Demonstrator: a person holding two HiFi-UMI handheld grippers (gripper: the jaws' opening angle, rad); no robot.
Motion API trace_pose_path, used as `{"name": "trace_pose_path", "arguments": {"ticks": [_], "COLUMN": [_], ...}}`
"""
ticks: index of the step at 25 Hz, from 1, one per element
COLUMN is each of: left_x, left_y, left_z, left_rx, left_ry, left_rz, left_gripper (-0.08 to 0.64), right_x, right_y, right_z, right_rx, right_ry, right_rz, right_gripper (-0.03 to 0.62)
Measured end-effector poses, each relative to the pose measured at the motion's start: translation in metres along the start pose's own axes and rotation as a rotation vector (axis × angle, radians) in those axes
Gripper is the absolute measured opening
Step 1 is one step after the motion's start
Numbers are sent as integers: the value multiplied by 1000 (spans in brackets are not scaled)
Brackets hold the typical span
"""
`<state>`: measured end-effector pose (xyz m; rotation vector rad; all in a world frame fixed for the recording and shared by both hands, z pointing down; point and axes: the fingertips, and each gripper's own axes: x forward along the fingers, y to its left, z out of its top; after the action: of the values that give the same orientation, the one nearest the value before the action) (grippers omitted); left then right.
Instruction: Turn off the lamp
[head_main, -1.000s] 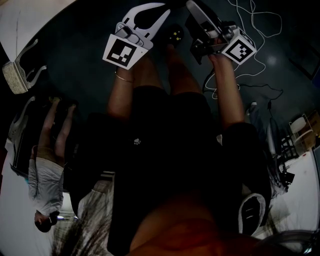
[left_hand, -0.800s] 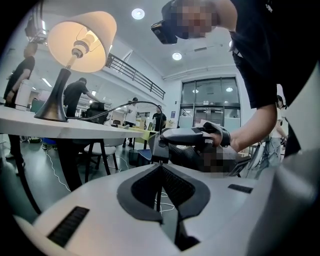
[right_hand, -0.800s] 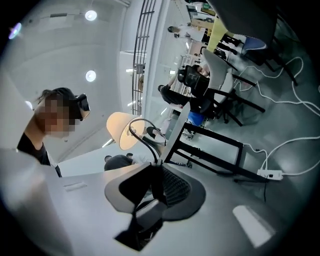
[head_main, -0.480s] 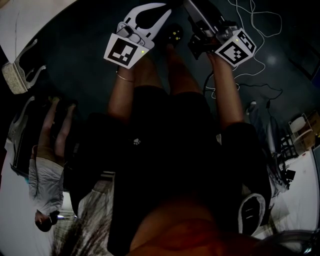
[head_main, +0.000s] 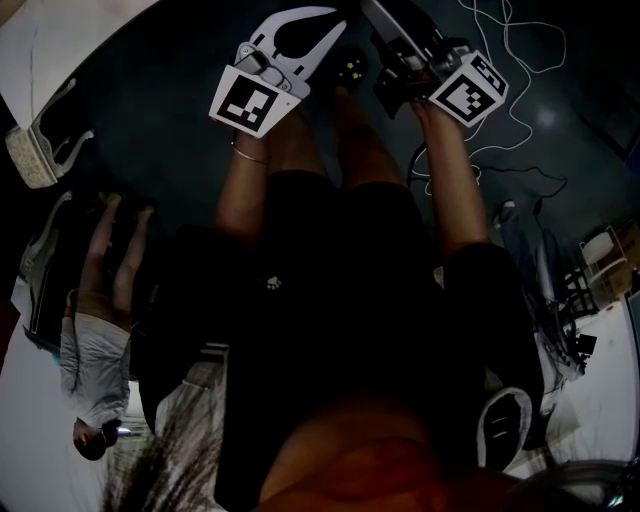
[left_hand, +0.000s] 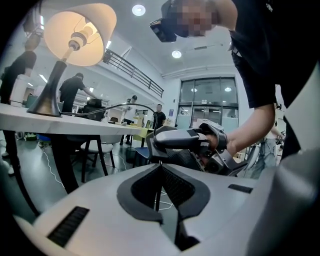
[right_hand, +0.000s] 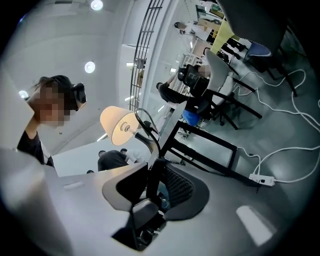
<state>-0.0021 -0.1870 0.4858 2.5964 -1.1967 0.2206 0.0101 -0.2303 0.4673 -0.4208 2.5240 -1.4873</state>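
The lamp (left_hand: 75, 35) stands lit on a white table (left_hand: 75, 127), its shade glowing; the right gripper view shows the lamp (right_hand: 120, 127) too. A thin black cord (left_hand: 158, 200) runs from it down to my grippers. My left gripper (left_hand: 160, 167) is shut on the cord just below my right gripper (left_hand: 165, 145). The right gripper (right_hand: 150, 167) has the cord's black inline switch (right_hand: 146, 212) between its jaws, which have just been opening; the pads do not seem to press it. In the dark head view, the left gripper (head_main: 335, 20) and the right gripper (head_main: 380, 12) sit close together at the top.
Black table legs (right_hand: 215, 150) and chairs stand behind. A white power strip (right_hand: 261, 180) and loose white cables (head_main: 500, 60) lie on the floor. Several people are in the background. Another person (head_main: 95, 330) is at the left of the head view.
The right gripper has rolled slightly, and its marker cube now sits a little higher and further left in the head view. The left gripper has stayed put.
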Motion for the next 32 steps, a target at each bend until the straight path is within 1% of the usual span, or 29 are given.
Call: {"name": "trace_pose_path", "arguments": {"ticks": [3,8,21,25,32], "left_x": [2,2,5,5,5], "left_y": [1,1,0,1,2], "left_z": [-1,0,-4,-4,-4], "left_rx": [-19,-31,-34,-31,-29], "left_ry": [-6,-10,6,7,13], "left_rz": [-2,-4,-17,-19,-23], "left_gripper": [15,15,15,15,15], "right_x": [0,1,0,0,1], "right_y": [-1,2,-1,1,3], "right_z": [2,2,1,1,3], "right_rx": [21,23,47,60,57], "right_ry": [-16,-17,-19,-24,-30], "right_rz": [9,21,15,27,32], "right_gripper": [100,91,83,69,69]}}
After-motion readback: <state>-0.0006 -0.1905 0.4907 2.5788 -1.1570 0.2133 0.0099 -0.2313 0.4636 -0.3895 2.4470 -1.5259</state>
